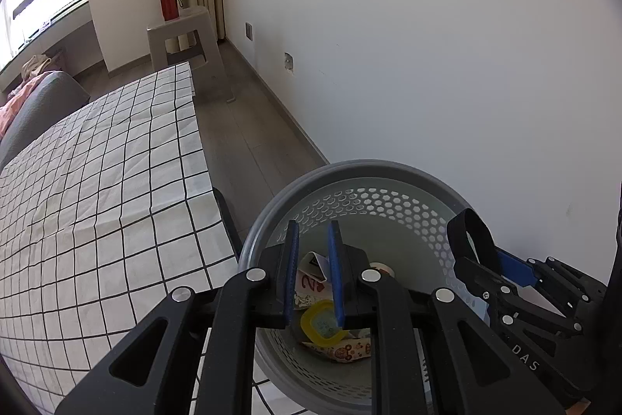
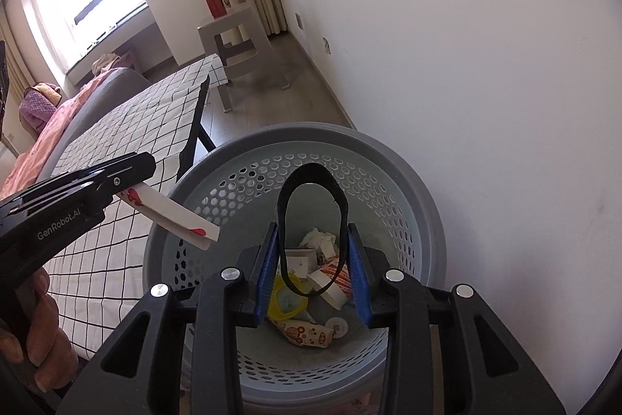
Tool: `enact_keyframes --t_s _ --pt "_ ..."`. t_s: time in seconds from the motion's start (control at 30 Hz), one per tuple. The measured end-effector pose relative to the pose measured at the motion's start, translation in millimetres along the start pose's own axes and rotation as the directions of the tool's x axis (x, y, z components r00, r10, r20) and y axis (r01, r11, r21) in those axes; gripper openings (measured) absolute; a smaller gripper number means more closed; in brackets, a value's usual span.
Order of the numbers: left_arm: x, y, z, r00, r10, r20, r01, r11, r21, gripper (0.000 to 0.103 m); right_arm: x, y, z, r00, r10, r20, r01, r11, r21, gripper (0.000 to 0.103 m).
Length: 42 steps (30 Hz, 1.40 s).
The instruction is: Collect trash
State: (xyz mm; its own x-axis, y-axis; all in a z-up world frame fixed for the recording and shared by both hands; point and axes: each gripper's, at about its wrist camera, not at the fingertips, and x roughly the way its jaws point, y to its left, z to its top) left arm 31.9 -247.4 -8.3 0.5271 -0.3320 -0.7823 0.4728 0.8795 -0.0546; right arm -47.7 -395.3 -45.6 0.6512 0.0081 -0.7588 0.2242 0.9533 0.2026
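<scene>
Right gripper (image 2: 313,275): pads pinch a black band loop (image 2: 311,220), long axis upright, at frame centre directly above the perforated grey bin (image 2: 420,197). Left gripper (image 2: 134,177): clamps a playing card (image 2: 175,214) over the bin's left rim.

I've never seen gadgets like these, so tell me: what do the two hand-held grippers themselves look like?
Both are black angular frames with triangular cut-outs and round silver bolt heads. The left gripper and the right gripper each have two flat blue finger pads. White lettering marks the bodies: "GenRobot.AI" on the left one, "DAS" on the right. A bare hand grips the left one's handle.
</scene>
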Motion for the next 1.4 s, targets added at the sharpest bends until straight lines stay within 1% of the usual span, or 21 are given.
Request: enact_keyframes --t_s 0.07,0.13,0.17,0.2,0.23,0.3,0.37,0.57,0.7,0.8,0.87,0.97,1.33,1.4 --pt "-1 -1 -1 1.0 0.002 -0.003 -0.002 1.0 0.0 0.016 -3 0 -1 1.0 -0.003 0.008 0.003 1.0 -0.002 0.037" --pt "-2 -1 -2 1.0 0.007 -0.006 -0.007 1.0 -0.002 0.028 -4 0 -2 1.0 -0.009 0.014 0.009 1.0 -0.004 0.044" --pt "-3 -1 -2 1.0 0.012 -0.003 -0.012 1.0 -0.004 0.037 -5 -1 -2 1.0 -0.01 0.017 0.01 1.0 -0.003 0.046" --pt "-4 -1 -3 1.0 0.018 0.001 -0.018 1.0 -0.004 0.045 -6 -1 -2 1.0 -0.011 0.021 0.011 1.0 -0.002 0.051" --pt "-6 -1 -3 1.0 0.025 0.005 -0.025 1.0 -0.003 0.048 -7 -1 -2 1.0 -0.013 0.025 0.013 1.0 0.001 0.059" --pt "-8 -2 -4 0.999 0.037 0.008 -0.037 0.999 0.001 0.053 -10 -3 -2 0.999 -0.01 0.038 0.01 1.0 0.01 0.069" --pt "-9 -2 -5 0.999 0.041 0.005 -0.041 0.999 0.005 0.057 -11 -5 -3 0.999 -0.004 0.041 0.003 1.0 0.021 0.072" --pt "-10 -4 -8 0.999 0.05 0.001 -0.05 0.999 0.006 0.061 -10 -7 -2 0.999 0.0 0.034 -0.002 0.999 0.033 0.076" --pt "-11 -5 -11 0.998 0.057 0.0 -0.057 0.998 0.008 0.065 -10 -7 -1 0.999 0.003 0.035 -0.005 0.999 0.038 0.08" --pt "-11 -5 -12 0.998 0.063 0.0 -0.063 0.998 0.009 0.066 -10 -8 -1 0.999 0.007 0.036 -0.008 0.999 0.046 0.084" --pt "-11 -4 -12 0.998 0.064 -0.001 -0.064 0.998 0.009 0.067 -10 -9 -2 0.999 0.007 0.034 -0.009 0.999 0.049 0.084" --pt "-11 -4 -13 0.998 0.064 0.0 -0.064 0.998 0.013 0.072 -8 -9 -1 1.0 0.003 0.029 -0.004 0.999 0.048 0.084" --pt "-11 -4 -14 0.998 0.068 0.0 -0.068 0.998 0.015 0.076 -9 -7 -2 1.0 -0.003 0.027 0.002 0.999 0.045 0.087" --pt "-11 -3 -14 0.997 0.071 -0.001 -0.071 0.997 0.012 0.079 -8 -8 -2 1.0 -0.003 0.027 0.002 0.999 0.046 0.087"
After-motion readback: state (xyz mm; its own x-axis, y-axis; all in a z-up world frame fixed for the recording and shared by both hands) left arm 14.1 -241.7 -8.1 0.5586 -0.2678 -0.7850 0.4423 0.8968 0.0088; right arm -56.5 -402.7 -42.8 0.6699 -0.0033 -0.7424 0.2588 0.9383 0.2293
